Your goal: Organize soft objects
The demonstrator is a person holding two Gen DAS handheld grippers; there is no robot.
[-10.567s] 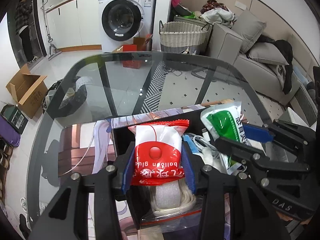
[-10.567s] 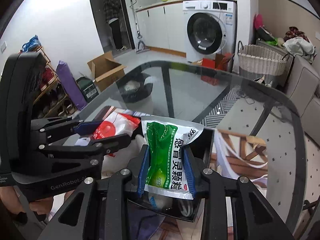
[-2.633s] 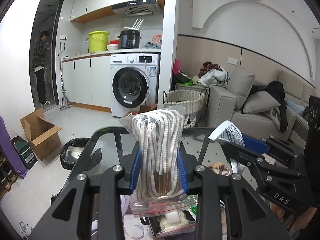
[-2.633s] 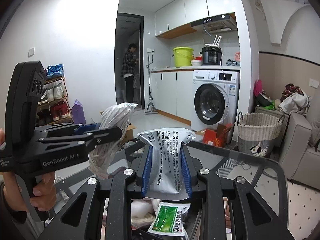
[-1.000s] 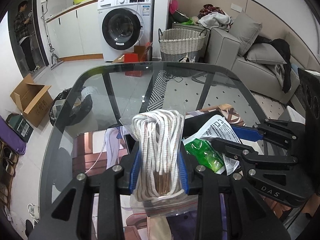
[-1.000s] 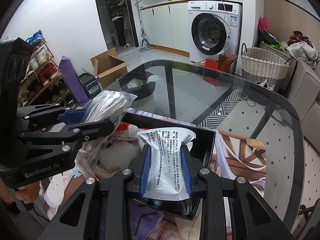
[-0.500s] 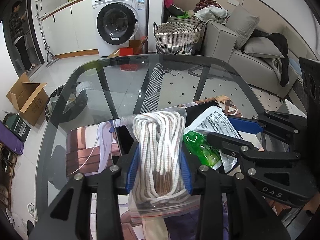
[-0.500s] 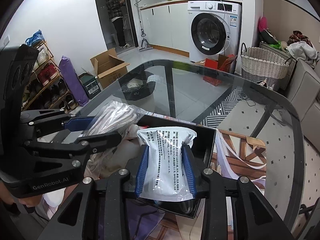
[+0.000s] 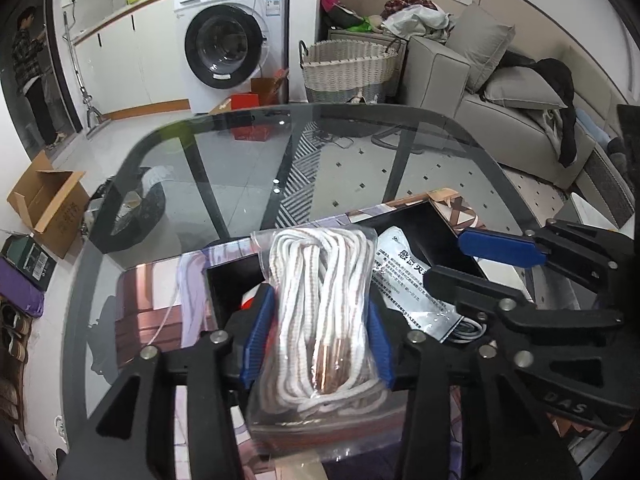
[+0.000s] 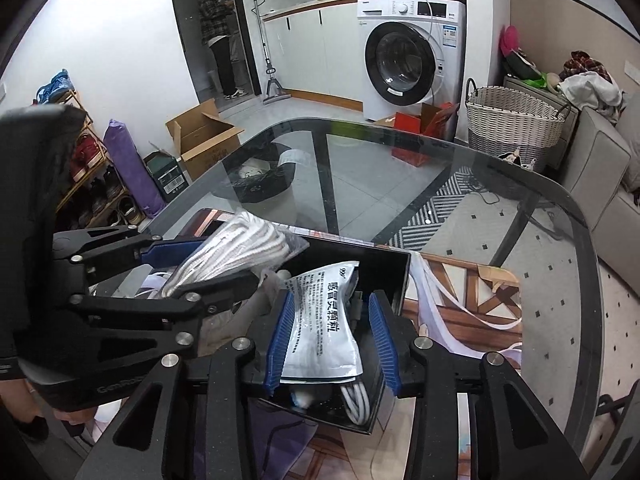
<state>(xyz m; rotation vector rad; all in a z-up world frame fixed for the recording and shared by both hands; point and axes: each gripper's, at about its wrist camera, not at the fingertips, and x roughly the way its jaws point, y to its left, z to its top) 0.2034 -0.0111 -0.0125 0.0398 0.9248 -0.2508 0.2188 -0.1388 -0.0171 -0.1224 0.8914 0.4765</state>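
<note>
My left gripper (image 9: 316, 340) is shut on a clear bag of white rope (image 9: 324, 316), held low over the black box (image 9: 436, 232); the bag also shows in the right wrist view (image 10: 236, 252). My right gripper (image 10: 332, 340) has opened; the white medicine sachet (image 10: 324, 320) lies between its jaws, resting in the black box (image 10: 396, 280) on white cables (image 10: 356, 400). The sachet also shows in the left wrist view (image 9: 404, 276), beside the right gripper's fingers (image 9: 496, 244).
The box sits on a printed mat (image 10: 468, 292) on a glass table (image 10: 400, 160). Beyond are a washing machine (image 10: 412, 56), a wicker basket (image 10: 512, 124), a sofa (image 9: 500, 120), a cardboard box (image 10: 200, 136) and a person (image 10: 218, 32).
Both grippers came down toward the box. The right gripper's jaws have opened and let the sachet drop into the box. The left gripper still holds the rope bag.
</note>
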